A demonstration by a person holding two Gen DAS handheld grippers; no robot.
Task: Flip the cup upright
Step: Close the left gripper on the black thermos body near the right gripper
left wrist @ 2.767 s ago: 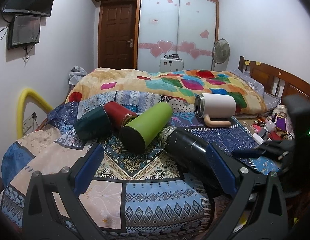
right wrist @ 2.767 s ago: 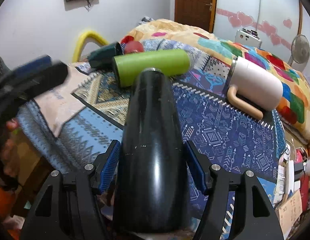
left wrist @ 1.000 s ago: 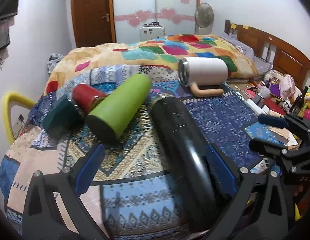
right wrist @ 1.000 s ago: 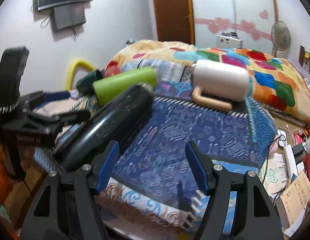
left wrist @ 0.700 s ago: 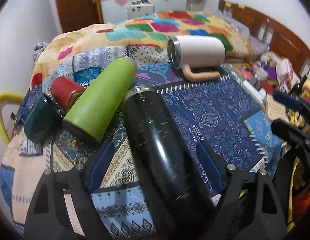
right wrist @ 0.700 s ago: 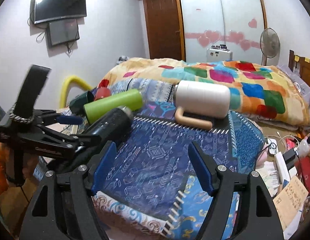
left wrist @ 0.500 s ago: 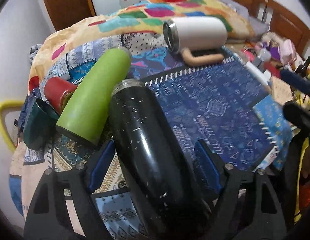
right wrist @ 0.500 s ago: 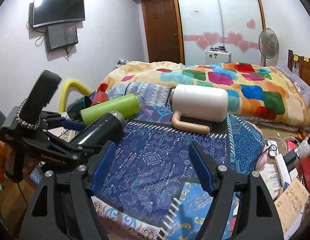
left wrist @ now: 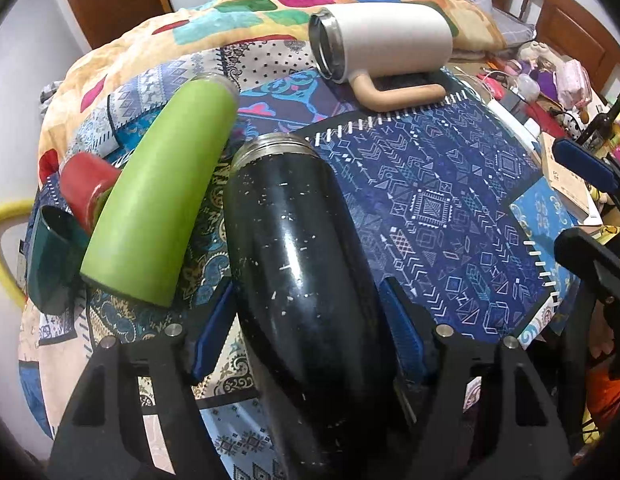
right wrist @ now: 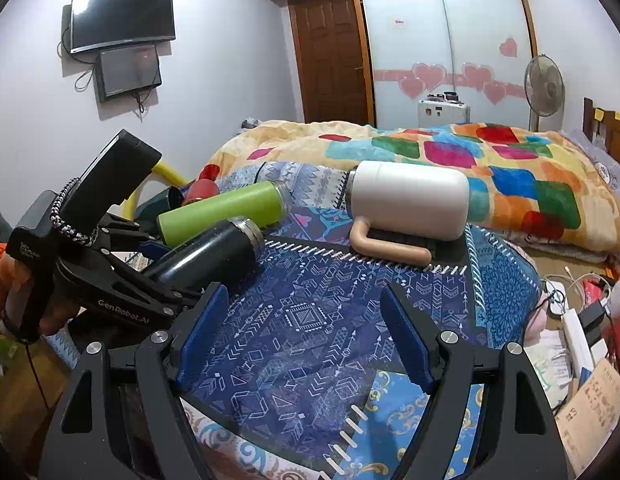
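A black speckled flask (left wrist: 301, 272) lies tilted between the blue pads of my left gripper (left wrist: 305, 332), which is shut on its body, steel mouth pointing away. It also shows in the right wrist view (right wrist: 213, 252), raised at the mouth end, held by the left gripper (right wrist: 121, 280). My right gripper (right wrist: 301, 336) is open and empty above the blue patterned cloth (right wrist: 310, 320). A green flask (left wrist: 157, 208), a red cup (left wrist: 85, 184), a dark green cup (left wrist: 49, 256) and a white mug with a tan handle (left wrist: 390, 40) lie on their sides.
The cups lie on a bed with a colourful quilt (right wrist: 470, 152). Cluttered items and cables (right wrist: 582, 320) sit off the bed's right side. A yellow tube (left wrist: 1, 232) curves at the left edge. A fan (right wrist: 544, 88) and wardrobe stand behind.
My right gripper let go of the black flask and pulled back, open. My left gripper moved in, closed on the flask and is tilting it up at the mouth end.
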